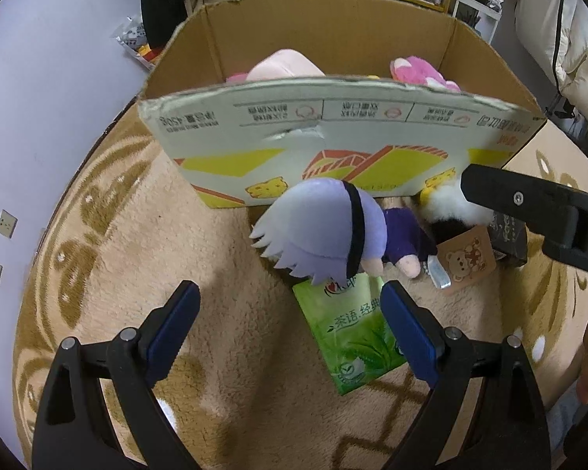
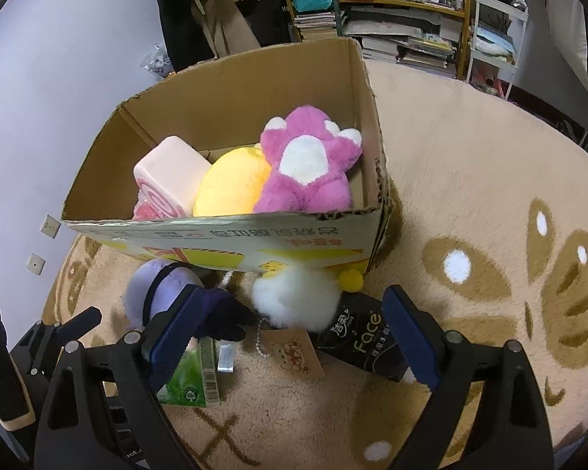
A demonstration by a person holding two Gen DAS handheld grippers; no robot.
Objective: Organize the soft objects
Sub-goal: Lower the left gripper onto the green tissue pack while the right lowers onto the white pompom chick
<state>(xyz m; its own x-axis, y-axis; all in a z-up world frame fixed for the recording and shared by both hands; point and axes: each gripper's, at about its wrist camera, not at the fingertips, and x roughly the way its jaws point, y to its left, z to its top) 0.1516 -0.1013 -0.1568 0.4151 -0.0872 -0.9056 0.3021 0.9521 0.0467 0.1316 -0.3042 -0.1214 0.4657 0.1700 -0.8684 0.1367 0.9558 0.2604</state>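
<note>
Soft toys, a pink bear (image 2: 309,164) among them, fill the cardboard box (image 2: 223,231). I see my left hand-held gripper (image 1: 290,305) and right hand-held gripper (image 2: 290,313) both wide apart, holding nothing, above a purple-haired doll (image 1: 325,231).

**A lived-in room at home**

A round, beige fleecy rug with brown patterns (image 2: 470,180) covers the floor beside a pale lilac wall with white sockets (image 2: 50,226). Behind stand a gold-framed shelf crowded with stacked books and small bottles (image 2: 411,35), coats hanging on a rack (image 2: 211,11), and a white metal trolley (image 2: 498,39). Pale bedding (image 1: 580,74) shows at the right edge.
</note>
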